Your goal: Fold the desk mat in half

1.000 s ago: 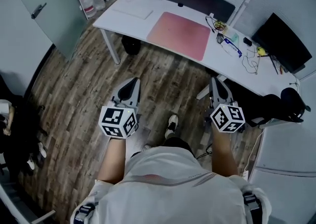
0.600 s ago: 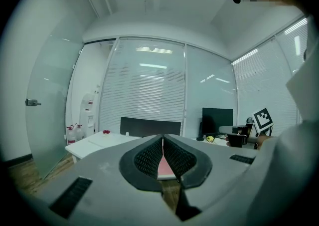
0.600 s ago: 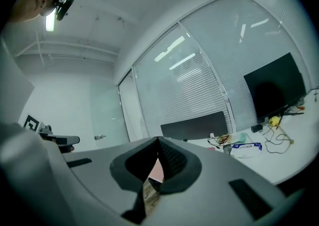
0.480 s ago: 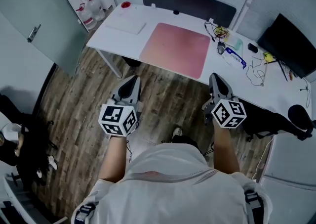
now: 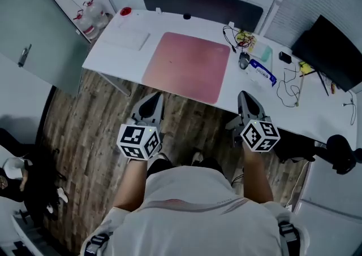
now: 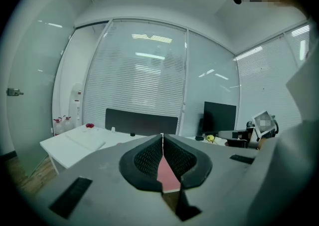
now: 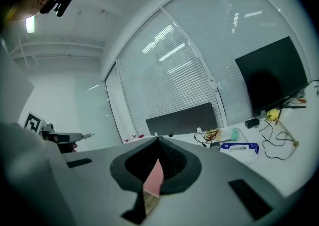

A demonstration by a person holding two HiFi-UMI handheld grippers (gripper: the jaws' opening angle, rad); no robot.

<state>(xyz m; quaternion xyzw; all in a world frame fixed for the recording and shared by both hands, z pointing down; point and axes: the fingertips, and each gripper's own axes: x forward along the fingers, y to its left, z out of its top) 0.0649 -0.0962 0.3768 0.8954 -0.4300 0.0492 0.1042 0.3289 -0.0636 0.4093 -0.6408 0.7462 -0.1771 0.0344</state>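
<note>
Approach step, by the look of it; fold not begun.

Wooden floor [image 5: 85, 130] underfoot. Ahead, across the upper part of the head view: white table [image 5: 235, 82]. On it, near the front edge and left of centre: pink mat [image 5: 186, 67], flat, fully open, no corner lifted.

Left gripper [image 5: 156, 98] and right gripper [image 5: 245, 96] low over the floor, just short of the table's front edge, apart from the mat, both pointed toward it. Jaws of each pressed together at the tips, with nothing between them. Only a sliver of pink in the gap below the tips in each gripper view: the mat itself, farther off.

Right of the mat, small clutter: a blue-and-white packet [image 5: 263, 72] and loose cables [image 5: 288, 82], near the mat's right edge but not on it.

Next, probably: step in to the table, part both jaws, bring each down to a near corner of the mat, slip one jaw under the edge and clamp. Thin flat sheet on a smooth top, so likely awkward to get under; may call for dragging the near edge slightly past the table's rim first. Then lift both corners together and carry them over to the far edge, level, for an even match of halves. Worth minding the cables on the right during that swing.
</note>
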